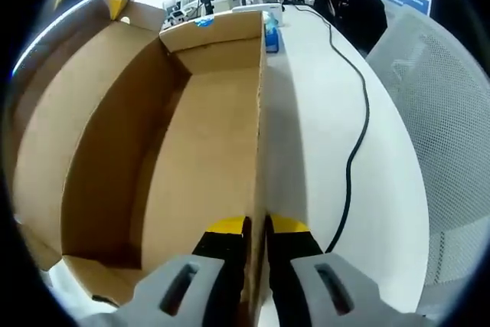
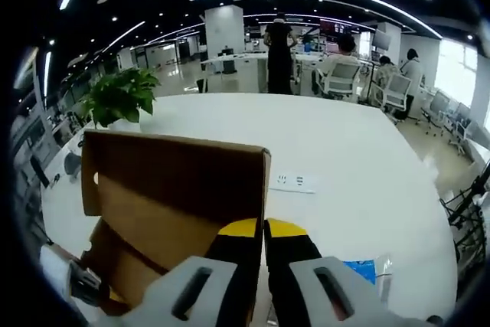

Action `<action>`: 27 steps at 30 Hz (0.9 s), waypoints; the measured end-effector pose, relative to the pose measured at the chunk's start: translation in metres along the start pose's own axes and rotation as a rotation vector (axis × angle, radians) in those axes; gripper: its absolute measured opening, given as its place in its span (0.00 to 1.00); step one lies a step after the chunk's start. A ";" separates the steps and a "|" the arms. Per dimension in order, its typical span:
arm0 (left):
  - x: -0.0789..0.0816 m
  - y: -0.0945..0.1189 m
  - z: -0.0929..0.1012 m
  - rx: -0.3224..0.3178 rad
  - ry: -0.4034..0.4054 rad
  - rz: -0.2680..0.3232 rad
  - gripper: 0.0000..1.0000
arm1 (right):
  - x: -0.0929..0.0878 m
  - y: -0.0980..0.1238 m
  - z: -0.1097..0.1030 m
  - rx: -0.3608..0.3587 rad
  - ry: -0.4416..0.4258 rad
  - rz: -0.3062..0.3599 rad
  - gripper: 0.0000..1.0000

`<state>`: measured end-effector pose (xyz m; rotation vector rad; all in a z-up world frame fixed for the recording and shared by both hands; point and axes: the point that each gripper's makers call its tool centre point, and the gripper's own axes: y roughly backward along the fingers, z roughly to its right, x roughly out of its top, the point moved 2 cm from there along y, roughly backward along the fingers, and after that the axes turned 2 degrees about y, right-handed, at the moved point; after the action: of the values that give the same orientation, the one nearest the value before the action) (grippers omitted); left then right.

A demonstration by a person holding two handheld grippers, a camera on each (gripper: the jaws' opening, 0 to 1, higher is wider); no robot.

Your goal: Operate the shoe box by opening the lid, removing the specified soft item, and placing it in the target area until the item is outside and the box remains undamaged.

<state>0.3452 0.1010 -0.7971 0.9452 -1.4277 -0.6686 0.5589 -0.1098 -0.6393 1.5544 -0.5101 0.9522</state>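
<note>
In the left gripper view the left gripper [image 1: 256, 227] has its yellow-tipped jaws closed on the upright right-hand wall of the open shoe box [image 1: 184, 135], one jaw inside and one outside the thin cardboard edge. The box's floor looks bare as far as its far end wall; its left wall leans outward. To the right of the gripped wall the white table [image 1: 321, 112] lies open, crossed by a black cable [image 1: 354, 151] that runs from the far side towards the near edge. A blue packet [image 1: 271, 36] sits just beyond the box's far right corner, and a white mesh chair [image 1: 444, 97] stands at the table's right edge.

In the right gripper view the right gripper [image 2: 264, 229] pinches the top edge of a raised cardboard panel [image 2: 176, 181], probably the lid, with jaws closed on it. Beyond it the table [image 2: 321, 135] is broad and open, with a white power strip [image 2: 292, 181] just past the panel's right edge and a potted plant [image 2: 119, 97] at the far left.
</note>
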 end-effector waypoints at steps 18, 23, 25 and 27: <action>0.001 -0.001 0.001 0.005 0.003 0.007 0.07 | -0.003 0.026 -0.007 -0.044 -0.062 0.056 0.00; 0.001 0.000 0.001 0.007 0.000 0.009 0.07 | -0.006 0.032 -0.005 -0.060 -0.042 0.078 0.00; 0.001 0.000 0.001 0.008 0.000 0.009 0.07 | -0.008 0.038 -0.005 -0.058 -0.056 0.085 0.00; 0.001 -0.001 0.001 0.014 0.002 0.011 0.07 | -0.011 0.041 -0.009 -0.058 -0.063 0.085 0.00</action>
<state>0.3446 0.0997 -0.7971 0.9480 -1.4365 -0.6510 0.5183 -0.1121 -0.6233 1.5241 -0.6472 0.9469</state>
